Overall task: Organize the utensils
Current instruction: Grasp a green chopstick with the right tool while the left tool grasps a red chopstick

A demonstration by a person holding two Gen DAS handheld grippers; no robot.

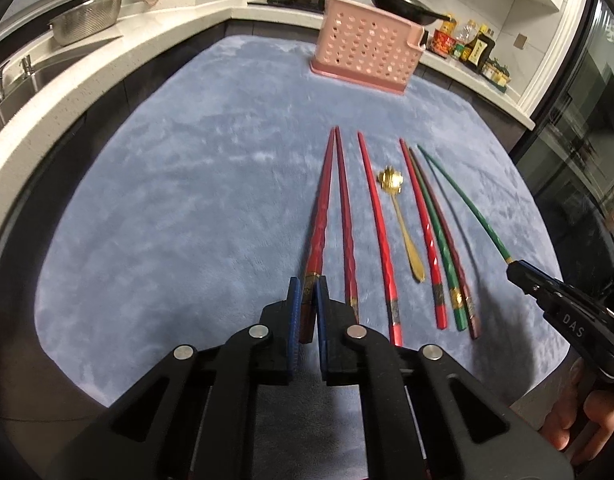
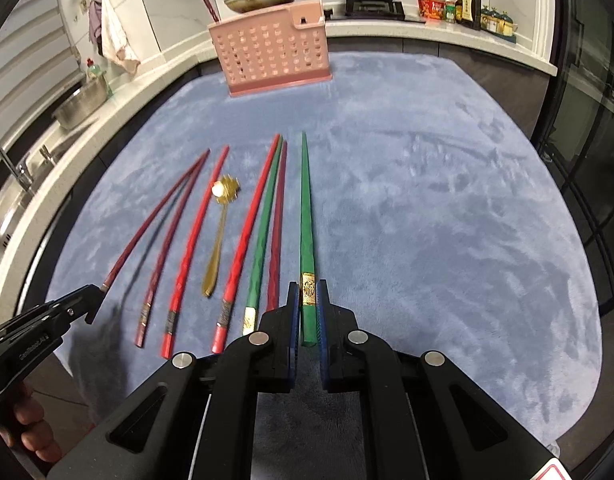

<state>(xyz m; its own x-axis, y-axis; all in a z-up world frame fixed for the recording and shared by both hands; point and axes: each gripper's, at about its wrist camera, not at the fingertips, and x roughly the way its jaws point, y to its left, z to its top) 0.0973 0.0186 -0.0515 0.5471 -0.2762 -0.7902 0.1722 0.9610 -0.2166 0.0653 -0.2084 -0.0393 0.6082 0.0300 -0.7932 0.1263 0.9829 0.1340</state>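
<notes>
Left hand-held gripper [image 1: 306, 300] pinches a dark red chopstick [image 1: 321, 216], right hand-held gripper [image 2: 308, 300] a green chopstick [image 2: 306, 220], both by near butt ends above the blue surface [image 2: 427, 220] (stiff, light, slippery; grip the faceted part)

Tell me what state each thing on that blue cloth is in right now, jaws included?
Left gripper: jaws closed on a dark red chopstick.
Right gripper: jaws closed on a green chopstick.
Other chopsticks: lying flat on the blue cloth, ungripped.
Gold spoon: lying flat, bowl pointing away.
Pink holder: upright; one chopstick stands in it.
</notes>
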